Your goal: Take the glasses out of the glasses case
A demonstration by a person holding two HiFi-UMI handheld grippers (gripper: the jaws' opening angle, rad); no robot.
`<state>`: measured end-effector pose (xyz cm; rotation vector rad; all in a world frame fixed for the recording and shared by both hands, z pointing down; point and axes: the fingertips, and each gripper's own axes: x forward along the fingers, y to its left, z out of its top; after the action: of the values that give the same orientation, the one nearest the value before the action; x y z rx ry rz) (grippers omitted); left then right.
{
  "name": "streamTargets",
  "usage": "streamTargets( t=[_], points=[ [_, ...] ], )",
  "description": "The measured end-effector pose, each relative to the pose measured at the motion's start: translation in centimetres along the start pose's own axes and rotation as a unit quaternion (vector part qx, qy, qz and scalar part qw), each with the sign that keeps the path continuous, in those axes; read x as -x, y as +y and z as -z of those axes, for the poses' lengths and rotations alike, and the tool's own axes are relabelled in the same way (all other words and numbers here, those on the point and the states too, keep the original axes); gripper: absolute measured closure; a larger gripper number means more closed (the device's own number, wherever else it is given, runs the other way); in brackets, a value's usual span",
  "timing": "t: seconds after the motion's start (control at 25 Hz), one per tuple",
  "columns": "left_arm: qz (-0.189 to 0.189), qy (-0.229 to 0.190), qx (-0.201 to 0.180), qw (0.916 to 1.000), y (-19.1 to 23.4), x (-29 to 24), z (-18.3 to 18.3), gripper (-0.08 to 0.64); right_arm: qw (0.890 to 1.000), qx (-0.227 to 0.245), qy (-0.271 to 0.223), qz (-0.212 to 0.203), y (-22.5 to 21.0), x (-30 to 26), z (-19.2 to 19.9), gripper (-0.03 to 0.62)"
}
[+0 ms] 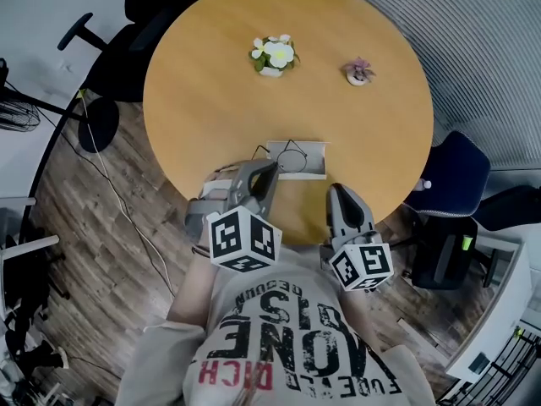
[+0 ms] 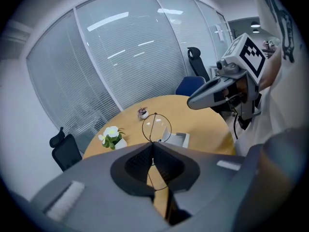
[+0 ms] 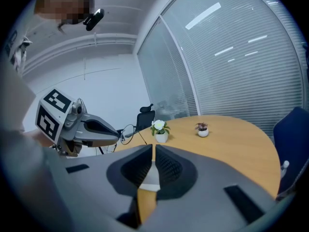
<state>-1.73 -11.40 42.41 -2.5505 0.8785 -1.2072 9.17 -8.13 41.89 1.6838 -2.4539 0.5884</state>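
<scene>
The room has a wood-plank floor (image 1: pixel 101 227) and glass walls with blinds (image 2: pixel 120 57). One round wooden bench (image 1: pixel 203 100) stands in it. Two office chairs can be counted beside it, one black (image 1: pixel 118 49) and one blue (image 1: pixel 456 172).

There are two claws. The left claw (image 1: pixel 269 169) is clamped on the thin wire frame of the one pair of glasses (image 2: pixel 156 127), holding them just above the case. The right claw (image 1: pixel 338 191) has its jaws together on nothing, just beside the case's right end.

One open pale case (image 1: pixel 314 155) lies near the bench's front edge. Two small potted plants stand farther back, one white-flowered (image 1: pixel 273 55) and one pinkish (image 1: pixel 360 72).
</scene>
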Motion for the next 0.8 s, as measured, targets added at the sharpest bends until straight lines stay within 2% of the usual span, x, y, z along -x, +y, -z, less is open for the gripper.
streamTargets(
  t=[0.16,0.36,0.52,0.8],
  points=[
    [-0.032,-0.015,0.052,0.9980,1.0,2.1,0.4,0.541,1.000,-0.001,-0.010,0.000,1.0,0.8,-0.8,0.563],
    [-0.062,-0.066,0.135,0.9868,1.9,4.2,0.8,0.541,1.000,-0.001,-0.030,-0.005,1.6,2.2,-2.4,0.563],
    [-0.103,-0.110,0.181,0.9718,2.6,6.6,0.5,0.541,0.999,0.015,-0.042,-0.020,2.1,3.1,-3.6,0.563],
    [-0.160,-0.182,0.245,0.9386,2.1,11.2,-1.7,0.541,0.997,0.034,-0.052,-0.046,2.6,6.7,-4.6,0.563]
  ],
)
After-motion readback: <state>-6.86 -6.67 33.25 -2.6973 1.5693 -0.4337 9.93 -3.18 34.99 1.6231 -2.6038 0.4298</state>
